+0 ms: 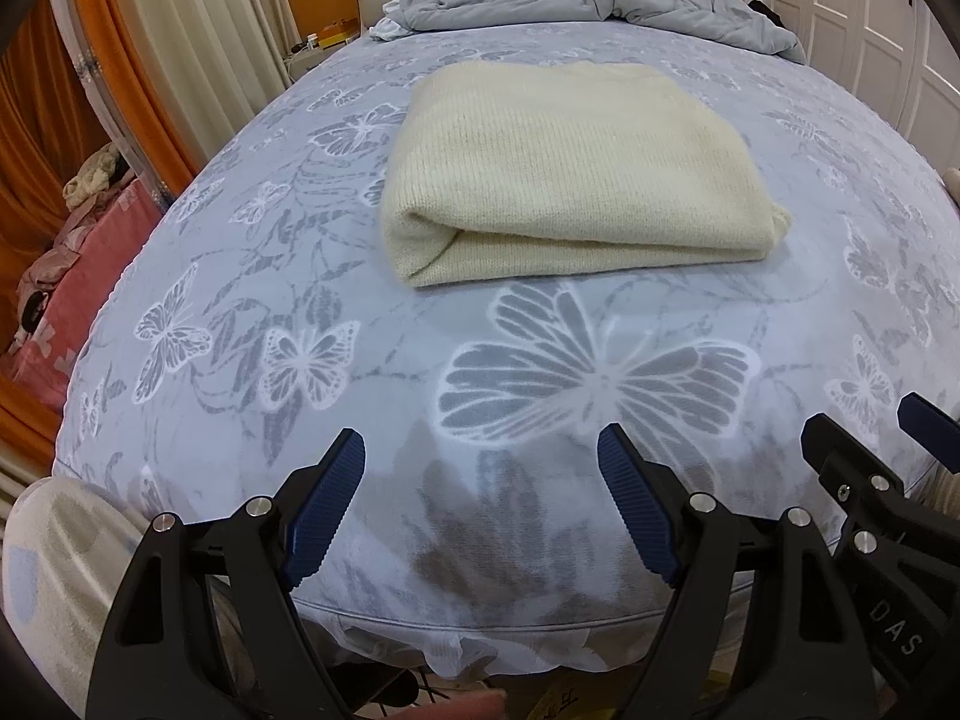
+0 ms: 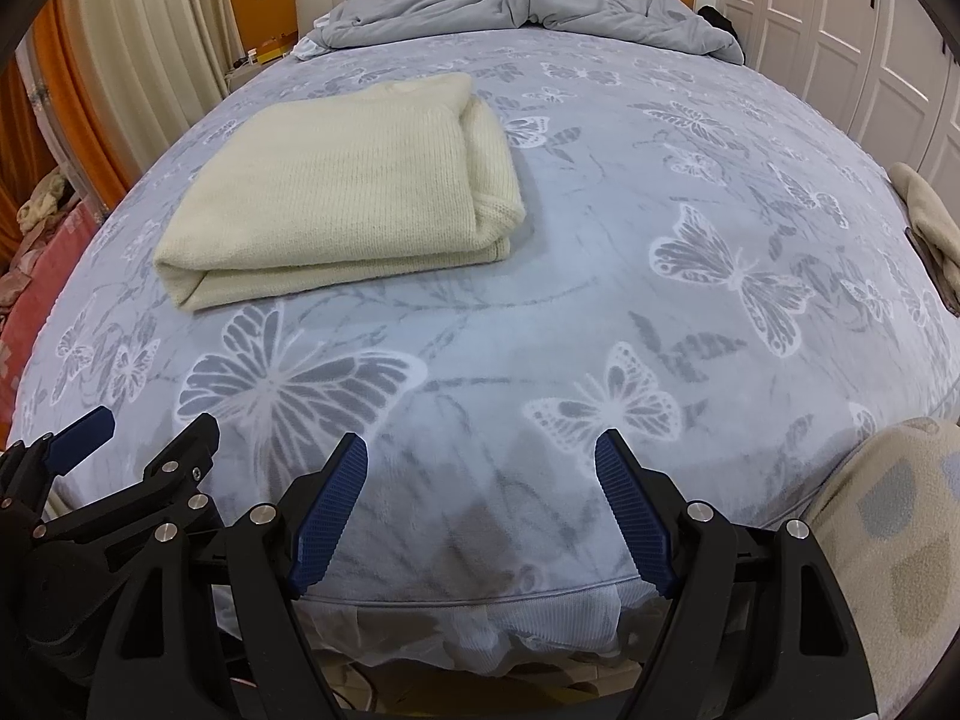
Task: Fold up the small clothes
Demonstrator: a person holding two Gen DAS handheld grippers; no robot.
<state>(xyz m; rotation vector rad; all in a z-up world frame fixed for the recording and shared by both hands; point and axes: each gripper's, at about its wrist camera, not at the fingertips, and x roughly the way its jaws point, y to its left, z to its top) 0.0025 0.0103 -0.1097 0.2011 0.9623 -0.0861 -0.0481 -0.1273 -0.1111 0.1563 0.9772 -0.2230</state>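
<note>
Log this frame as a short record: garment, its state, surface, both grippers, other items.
garment: cream knit sweater
state: folded into a flat rectangle, lying untouched
surface: bed with a blue butterfly bedspread
left gripper: open, empty, over the near bed edge
right gripper: open, empty, beside the left one
other items: rumpled grey duvet at the head of the bed; beige cloth at the right bed edge

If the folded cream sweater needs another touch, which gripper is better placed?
Left, probably. The cream sweater lies straight ahead of the left gripper; from the right gripper it sits off to the left. Both are open, empty, short of it.
</note>
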